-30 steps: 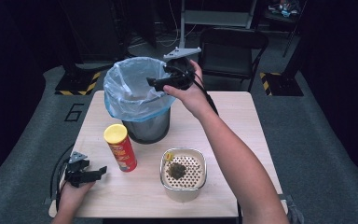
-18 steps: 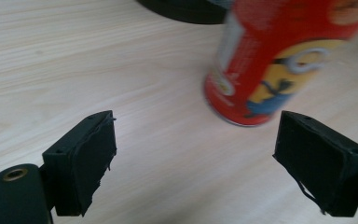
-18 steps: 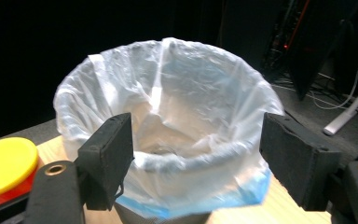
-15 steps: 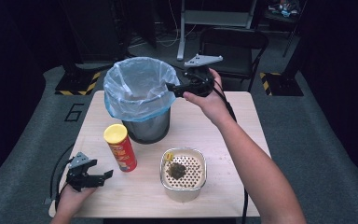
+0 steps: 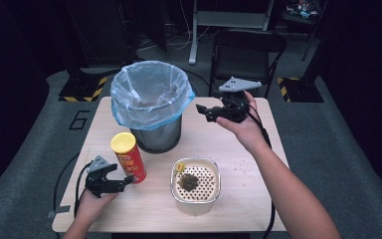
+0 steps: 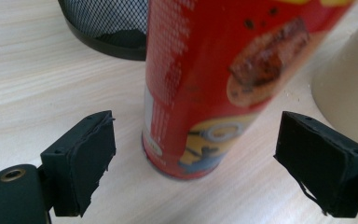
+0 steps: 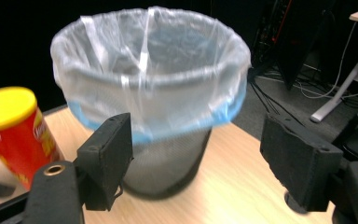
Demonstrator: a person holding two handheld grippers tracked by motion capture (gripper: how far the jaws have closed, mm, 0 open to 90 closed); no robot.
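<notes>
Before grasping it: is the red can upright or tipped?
Upright: the red can stands on its base on the table, yellow lid on top.

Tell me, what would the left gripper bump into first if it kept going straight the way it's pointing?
Most likely the red chip can. The left gripper points straight at it, open jaws either side of its base, not touching. The mesh bin stands farther back.

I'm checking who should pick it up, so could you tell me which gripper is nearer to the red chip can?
Left. The left gripper sits right at the chip can, open jaws on either side of its base. The right gripper hovers across the table beside the lined bin.
</notes>
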